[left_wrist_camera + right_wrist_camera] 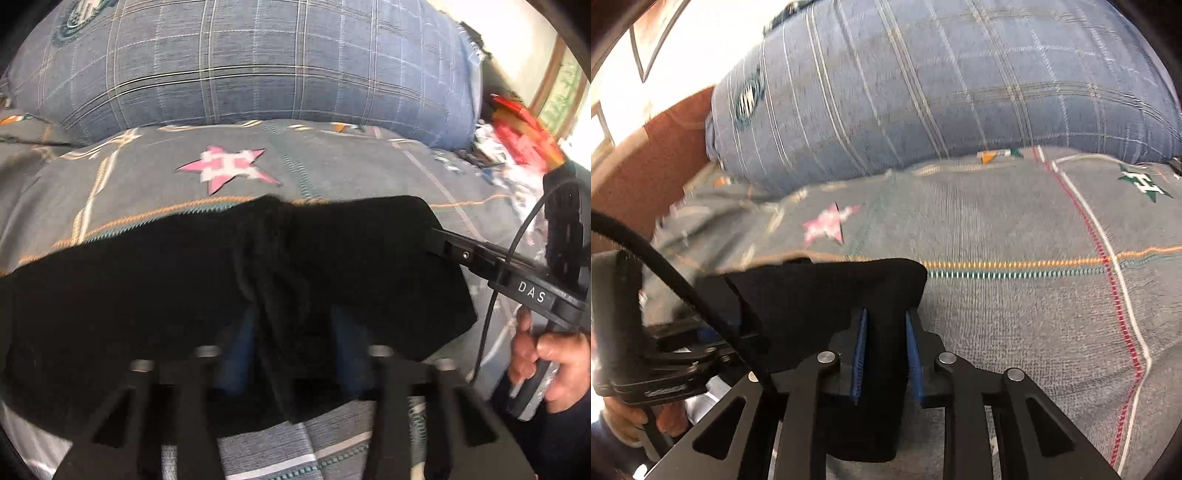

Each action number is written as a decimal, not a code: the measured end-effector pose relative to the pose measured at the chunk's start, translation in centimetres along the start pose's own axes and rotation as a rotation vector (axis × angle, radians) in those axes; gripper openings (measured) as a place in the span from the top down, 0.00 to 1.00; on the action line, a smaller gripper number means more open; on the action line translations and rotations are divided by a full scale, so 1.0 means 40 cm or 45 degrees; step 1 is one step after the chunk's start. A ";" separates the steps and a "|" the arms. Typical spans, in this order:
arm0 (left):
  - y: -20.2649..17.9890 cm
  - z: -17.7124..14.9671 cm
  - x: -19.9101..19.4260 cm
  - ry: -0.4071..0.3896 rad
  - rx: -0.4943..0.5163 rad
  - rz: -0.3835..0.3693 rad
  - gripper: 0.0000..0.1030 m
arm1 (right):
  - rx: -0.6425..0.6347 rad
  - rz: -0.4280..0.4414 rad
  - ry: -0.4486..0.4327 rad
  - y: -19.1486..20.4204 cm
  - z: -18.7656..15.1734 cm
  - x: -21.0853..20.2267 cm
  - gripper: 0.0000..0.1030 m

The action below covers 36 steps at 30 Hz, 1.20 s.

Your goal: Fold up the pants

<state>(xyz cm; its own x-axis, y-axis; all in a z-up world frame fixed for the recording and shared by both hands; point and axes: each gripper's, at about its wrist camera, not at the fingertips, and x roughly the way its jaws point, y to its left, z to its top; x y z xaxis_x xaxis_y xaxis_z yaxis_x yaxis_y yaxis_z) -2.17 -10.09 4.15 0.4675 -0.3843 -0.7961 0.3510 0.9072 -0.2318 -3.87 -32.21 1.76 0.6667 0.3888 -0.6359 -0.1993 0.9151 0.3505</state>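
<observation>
The pants point(229, 280), black and bunched, are held above the patterned bed cover point(332, 173) between both grippers. In the left wrist view, the left gripper point(291, 354) is largely hidden by the cloth draped over its blue pads; the fabric seems clamped there, but the jaw gap cannot be made out. Only this view shows the right gripper point(437, 240) entering at 3 o'clock, biting the pants' edge, and red clutter point(524, 140) at 2 o'clock. In the right wrist view, the right gripper point(884, 354) is seen clenched on a fold of the pants point(827, 295). A plaid pillow point(923, 81) lies at 12 o'clock, blurred.
</observation>
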 end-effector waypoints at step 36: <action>0.187 -0.099 -0.177 -0.129 -0.260 0.213 0.28 | -0.453 0.069 0.121 0.323 -0.077 0.097 0.79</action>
<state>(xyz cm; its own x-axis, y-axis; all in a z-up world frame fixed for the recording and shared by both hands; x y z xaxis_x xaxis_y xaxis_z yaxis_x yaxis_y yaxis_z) -6.07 0.07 5.82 0.5875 -0.2324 -0.7752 0.0962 0.9711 -0.2182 -6.06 -18.54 1.69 0.5824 0.4303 -0.6897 -0.4805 0.8666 0.1348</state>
